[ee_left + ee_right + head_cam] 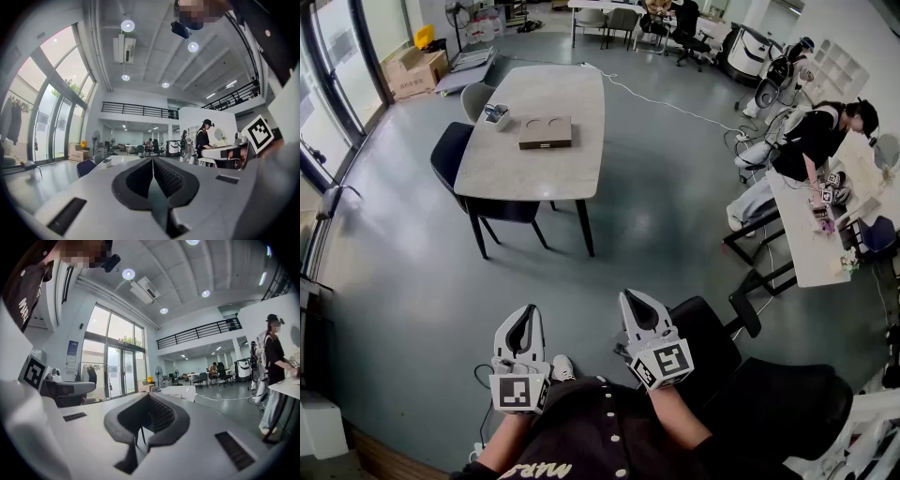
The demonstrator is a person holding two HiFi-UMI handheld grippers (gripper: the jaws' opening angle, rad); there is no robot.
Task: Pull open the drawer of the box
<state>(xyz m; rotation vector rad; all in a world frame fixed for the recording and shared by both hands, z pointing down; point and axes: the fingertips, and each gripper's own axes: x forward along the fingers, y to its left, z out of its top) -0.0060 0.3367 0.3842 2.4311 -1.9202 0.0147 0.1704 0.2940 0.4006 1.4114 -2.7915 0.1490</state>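
Brown box [546, 132], drawer [546, 144] flush, on table [551, 180] — left hand-held gripper [525, 311], right hand-held gripper [634, 297] each closed, empty.

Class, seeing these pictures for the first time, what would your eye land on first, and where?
The left gripper and right gripper, both shut and empty, sit at the bottom of the head view. Far ahead, a brown box lies on a grey table. A person bends over a desk at right.

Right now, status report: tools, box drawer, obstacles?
Left tool and right tool shut, empty. Flat brown wooden box far off on grey table, drawer shut. Only grey floor between.
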